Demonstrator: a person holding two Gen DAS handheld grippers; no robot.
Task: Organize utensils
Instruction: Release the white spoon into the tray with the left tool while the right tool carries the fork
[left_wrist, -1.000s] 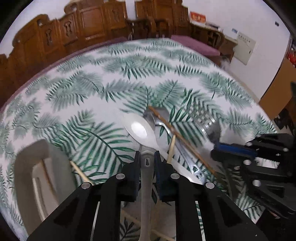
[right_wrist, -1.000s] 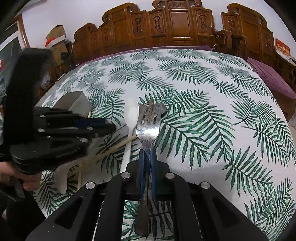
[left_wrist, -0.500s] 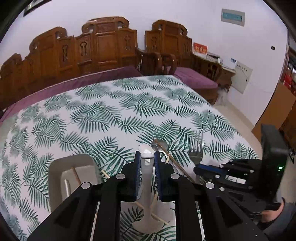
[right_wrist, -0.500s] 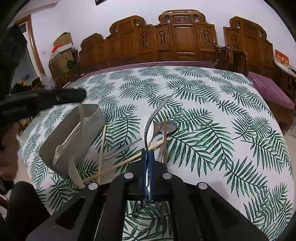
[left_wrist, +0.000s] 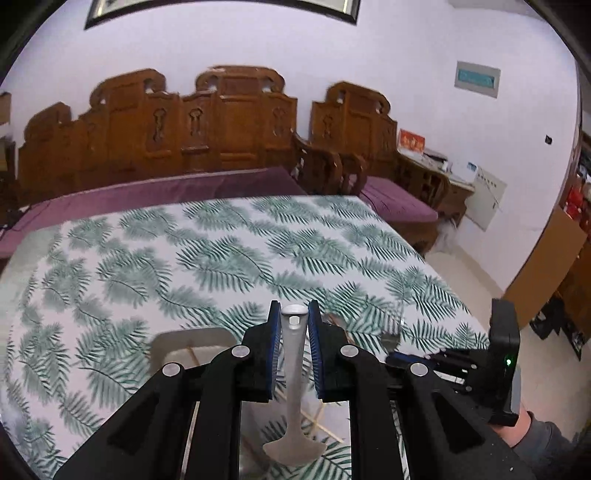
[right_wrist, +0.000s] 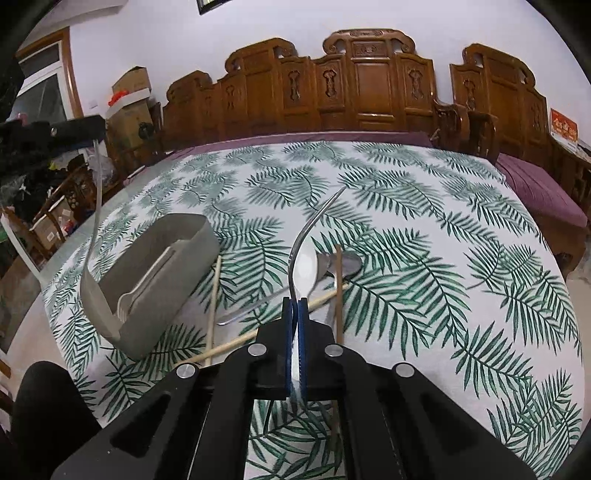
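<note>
At far left in the right wrist view, the left claw (right_wrist: 51, 129) is cut off by the frame edge, a pale spoon (right_wrist: 96, 192) hanging from it above the grey box (right_wrist: 155, 280). A white fork (right_wrist: 127, 299) lies inside the box, half hidden by its wall. Just right of it, chopsticks (right_wrist: 212, 295) cross on the leaf-print desk (right_wrist: 443, 258) beside a white spoon (right_wrist: 306, 266) and a steel spoon (right_wrist: 347, 262) (their handles vanish under the right claw (right_wrist: 295, 310)). That claw is clamped on a steel fork (right_wrist: 314, 221), seen edge-on. In the left wrist view the left claw (left_wrist: 293, 314) pinches the spoon (left_wrist: 293, 387) by its handle, bowl down and partly out of frame, and its fingers hide most of the box (left_wrist: 192, 343).
</note>
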